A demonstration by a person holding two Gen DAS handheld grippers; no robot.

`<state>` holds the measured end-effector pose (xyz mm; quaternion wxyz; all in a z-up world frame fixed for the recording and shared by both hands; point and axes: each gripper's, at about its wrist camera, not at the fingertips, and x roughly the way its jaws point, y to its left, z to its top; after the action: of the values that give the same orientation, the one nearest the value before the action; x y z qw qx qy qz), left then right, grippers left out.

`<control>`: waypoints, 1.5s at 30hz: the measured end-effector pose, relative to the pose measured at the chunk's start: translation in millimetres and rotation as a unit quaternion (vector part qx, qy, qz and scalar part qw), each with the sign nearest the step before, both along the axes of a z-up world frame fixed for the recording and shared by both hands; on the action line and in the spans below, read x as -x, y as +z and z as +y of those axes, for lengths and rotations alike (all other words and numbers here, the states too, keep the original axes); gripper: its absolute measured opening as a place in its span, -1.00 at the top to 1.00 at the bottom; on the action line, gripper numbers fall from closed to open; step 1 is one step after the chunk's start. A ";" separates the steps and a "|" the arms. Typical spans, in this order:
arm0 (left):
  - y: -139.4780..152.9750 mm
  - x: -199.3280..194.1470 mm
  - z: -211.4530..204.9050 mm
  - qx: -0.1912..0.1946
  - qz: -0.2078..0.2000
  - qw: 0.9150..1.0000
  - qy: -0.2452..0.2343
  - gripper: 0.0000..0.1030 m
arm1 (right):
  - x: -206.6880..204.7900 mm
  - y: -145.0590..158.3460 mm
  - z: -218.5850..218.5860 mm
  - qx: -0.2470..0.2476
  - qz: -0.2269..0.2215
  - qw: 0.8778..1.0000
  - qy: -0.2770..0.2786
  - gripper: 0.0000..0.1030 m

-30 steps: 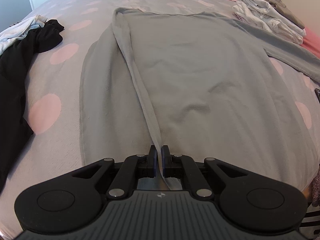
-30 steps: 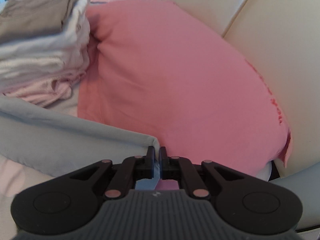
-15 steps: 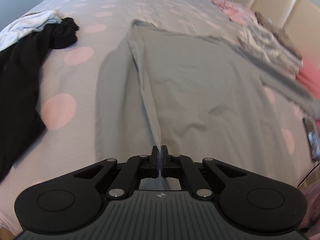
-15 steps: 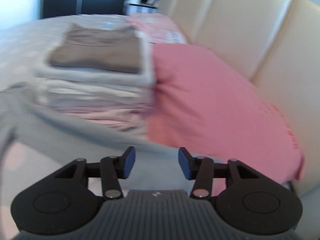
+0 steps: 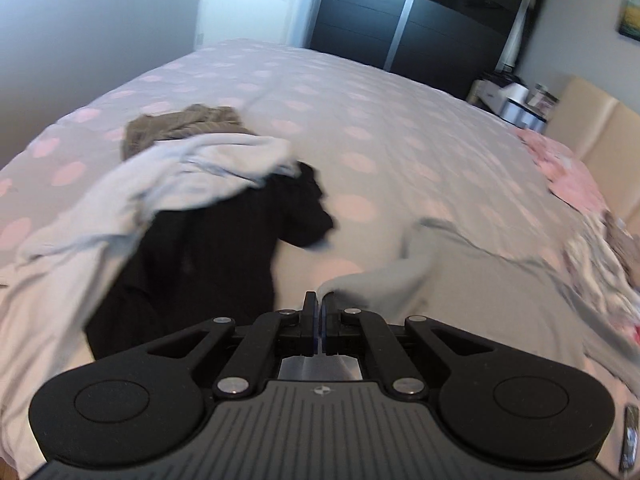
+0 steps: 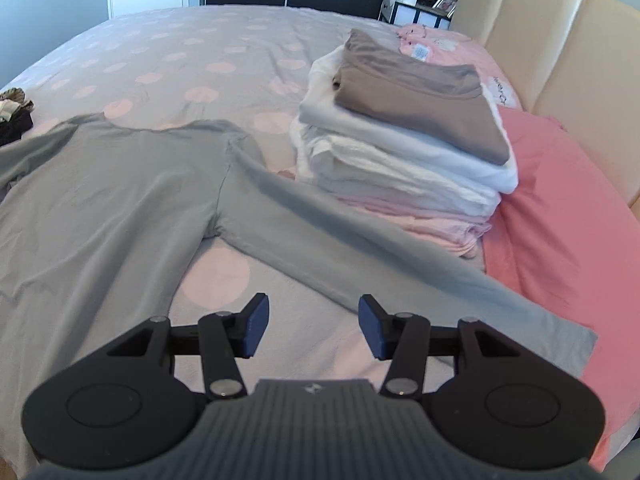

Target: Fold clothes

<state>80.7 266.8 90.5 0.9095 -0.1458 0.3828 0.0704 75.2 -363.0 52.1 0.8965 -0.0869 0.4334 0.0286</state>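
A grey long-sleeved top (image 6: pixel 112 184) lies flat on the dotted bedspread (image 6: pixel 192 44), its right sleeve (image 6: pixel 360 248) stretched toward the pink pillow. My right gripper (image 6: pixel 312 326) is open and empty, hovering just above the bedspread in front of that sleeve. My left gripper (image 5: pixel 320 312) is shut on grey cloth of the top (image 5: pixel 380 284), which bunches up to the right of its fingertips. The left wrist view is blurred by motion.
A stack of folded clothes (image 6: pixel 404 132) stands beside a pink pillow (image 6: pixel 560 220) by the cream headboard (image 6: pixel 560 40). A heap of unfolded clothes, black (image 5: pixel 224 248), pale (image 5: pixel 160 184) and brown (image 5: pixel 180 124), lies at the left. A dark wardrobe (image 5: pixel 400 16) stands beyond the bed.
My right gripper let go of the sleeve cuff, opened and pulled back and up. My left gripper, still shut on the grey cloth, swung left toward the clothes heap, bunching the cloth.
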 end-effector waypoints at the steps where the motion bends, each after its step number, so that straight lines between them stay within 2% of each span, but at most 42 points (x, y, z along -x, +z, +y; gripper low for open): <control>1: -2.8 -7.2 12.0 -0.001 0.005 1.000 0.014 1.00 | -0.7 -3.6 1.5 0.000 0.006 1.000 -0.002 -0.03; 5: -19.0 -34.1 54.6 -0.013 0.023 0.998 0.062 1.00 | -4.5 -20.6 2.9 0.006 0.035 0.999 -0.010 -0.03; 10: -41.1 -61.1 75.5 -0.017 0.049 0.996 0.075 1.00 | -9.6 -36.3 3.4 0.012 0.060 0.998 -0.011 -0.03; 12: -44.8 -62.7 71.7 -0.027 0.059 0.995 0.072 0.93 | -10.3 -39.4 3.2 0.002 0.064 0.998 -0.010 -0.03; 13: -44.5 -62.2 67.9 -0.040 0.063 0.995 0.068 0.77 | -10.3 -40.7 3.3 -0.005 0.066 0.998 -0.008 -0.03; 14: -42.1 -59.5 61.4 -0.063 0.061 0.994 0.061 0.68 | -8.9 -41.3 4.1 -0.013 0.069 0.998 -0.004 -0.03; 16: -35.8 -51.2 45.9 -0.113 0.049 0.991 0.043 0.30 | -3.0 -41.0 7.4 -0.030 0.073 0.997 0.009 -0.03; 19: -26.1 -27.7 22.6 -0.132 0.027 0.991 -0.003 0.21 | 8.5 -41.2 12.9 -0.063 0.084 0.994 0.036 0.06; 20: -23.6 -18.7 14.8 -0.129 0.022 0.991 -0.021 0.21 | 13.1 -42.6 14.7 -0.073 0.091 0.992 0.044 0.14; 23: -20.5 4.8 -11.5 -0.097 0.019 0.991 -0.087 0.21 | 27.4 -49.1 21.5 -0.099 0.116 0.986 0.071 0.15; 25: -28.4 20.9 -30.4 -0.069 0.029 0.988 -0.136 0.21 | 38.1 -55.7 27.1 -0.107 0.136 0.981 0.091 0.15; 27: -44.5 35.8 -50.4 -0.035 0.055 0.980 -0.189 0.21 | 49.1 -62.4 32.5 -0.116 0.155 0.975 0.108 0.15; 29: -63.5 52.6 -72.2 -0.025 0.093 0.966 -0.240 0.21 | 59.6 -66.8 36.2 -0.127 0.168 0.971 0.117 0.15; 32: -89.9 75.8 -101.7 -0.048 0.153 0.939 -0.304 0.21 | 72.7 -73.4 40.3 -0.139 0.192 0.963 0.125 0.15; 35: -103.6 96.3 -117.7 -0.065 0.190 0.918 -0.341 0.21 | 85.3 -81.3 40.5 -0.151 0.219 0.956 0.126 0.15; 39: -111.4 112.1 -122.7 -0.051 0.223 0.906 -0.356 0.22 | 99.4 -91.0 35.4 -0.162 0.260 0.944 0.123 0.15; 43: -127.1 118.5 -125.3 -0.073 0.263 0.891 -0.362 0.22 | 106.8 -105.2 33.6 -0.149 0.287 0.940 0.109 0.15; 45: -134.2 119.9 -127.6 -0.085 0.270 0.887 -0.365 0.25 | 107.1 -112.0 34.2 -0.155 0.296 0.937 0.107 0.17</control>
<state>-39.2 139.3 -43.7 0.7413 0.1065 0.6326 -0.1976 -31.9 -328.8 -59.9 0.7220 0.0197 0.6572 0.2155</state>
